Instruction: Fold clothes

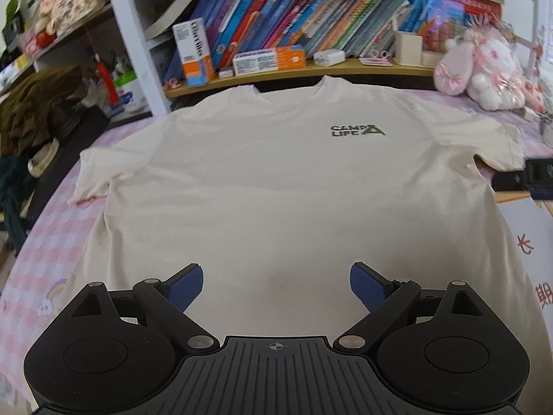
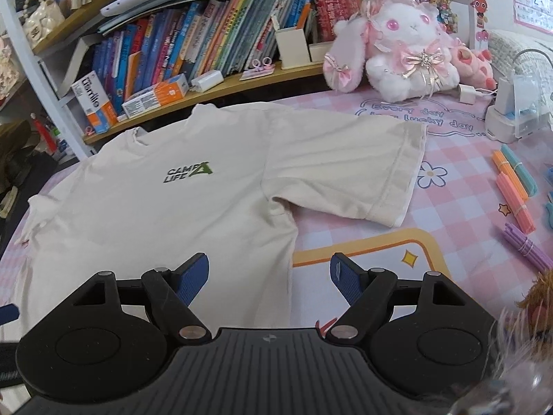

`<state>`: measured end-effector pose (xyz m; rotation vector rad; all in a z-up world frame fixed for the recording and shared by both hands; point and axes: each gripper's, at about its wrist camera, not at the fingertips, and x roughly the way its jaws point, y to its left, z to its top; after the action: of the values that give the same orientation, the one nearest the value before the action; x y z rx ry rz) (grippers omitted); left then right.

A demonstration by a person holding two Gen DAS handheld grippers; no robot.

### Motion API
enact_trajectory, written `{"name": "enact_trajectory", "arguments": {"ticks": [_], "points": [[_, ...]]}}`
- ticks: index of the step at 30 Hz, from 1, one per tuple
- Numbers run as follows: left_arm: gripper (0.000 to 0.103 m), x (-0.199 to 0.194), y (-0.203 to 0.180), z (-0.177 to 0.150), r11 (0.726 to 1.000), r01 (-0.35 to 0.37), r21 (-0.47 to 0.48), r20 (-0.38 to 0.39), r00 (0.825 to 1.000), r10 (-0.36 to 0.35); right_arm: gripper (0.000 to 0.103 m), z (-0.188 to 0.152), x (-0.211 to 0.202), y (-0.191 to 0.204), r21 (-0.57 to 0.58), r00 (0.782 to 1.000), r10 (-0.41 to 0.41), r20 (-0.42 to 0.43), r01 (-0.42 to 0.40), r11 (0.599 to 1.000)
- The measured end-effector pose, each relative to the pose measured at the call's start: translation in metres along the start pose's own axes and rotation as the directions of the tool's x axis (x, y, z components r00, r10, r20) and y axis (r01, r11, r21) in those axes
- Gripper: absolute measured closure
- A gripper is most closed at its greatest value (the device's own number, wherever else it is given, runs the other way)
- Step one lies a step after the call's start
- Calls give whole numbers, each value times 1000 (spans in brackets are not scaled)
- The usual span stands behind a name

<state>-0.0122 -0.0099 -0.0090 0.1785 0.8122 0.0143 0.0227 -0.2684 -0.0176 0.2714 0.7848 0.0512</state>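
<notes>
On the pink checked cloth (image 2: 449, 214) a cream T-shirt (image 1: 262, 180) lies flat, front up, neck toward the bookshelf (image 1: 297, 72), sleeves spread to either side. Its green chest print (image 2: 188, 173) sits just below the collar. Above the shirt's lower middle hangs the left gripper (image 1: 276, 287), blue pads spread wide with nothing between them. Over the shirt's hem corner, where fabric meets cloth, hangs the right gripper (image 2: 269, 280), likewise spread and empty. Beyond the shirt's far sleeve sits a pink-and-white plush (image 2: 404, 52); coloured sticks (image 2: 515, 190) lie well apart from that sleeve.
</notes>
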Motion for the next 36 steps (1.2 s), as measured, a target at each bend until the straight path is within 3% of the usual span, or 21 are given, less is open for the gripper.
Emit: {"name": "enact_trajectory", "arguments": {"ticks": [7, 13, 20, 22, 25, 36], "points": [[9, 0, 8, 4, 997, -15, 80, 67, 998, 10, 27, 41, 9, -38, 15, 1000, 5, -4, -5, 1000], [9, 4, 20, -6, 1000, -16, 27, 55, 998, 15, 27, 100, 4, -82, -36, 1000, -23, 11, 23, 999], [9, 1, 23, -17, 999, -21, 28, 56, 998, 19, 31, 110, 30, -108, 75, 999, -28, -19, 29, 997], [9, -1, 24, -19, 1000, -7, 19, 57, 998, 6, 45, 110, 42, -117, 96, 998, -35, -46, 39, 995], [9, -4, 24, -24, 1000, -2, 28, 53, 999, 1, 56, 110, 59, -126, 80, 995, -46, -92, 54, 995], [9, -4, 23, -33, 999, -13, 47, 28, 1000, 12, 69, 118, 92, -152, 154, 988, -108, -114, 125, 980]]}}
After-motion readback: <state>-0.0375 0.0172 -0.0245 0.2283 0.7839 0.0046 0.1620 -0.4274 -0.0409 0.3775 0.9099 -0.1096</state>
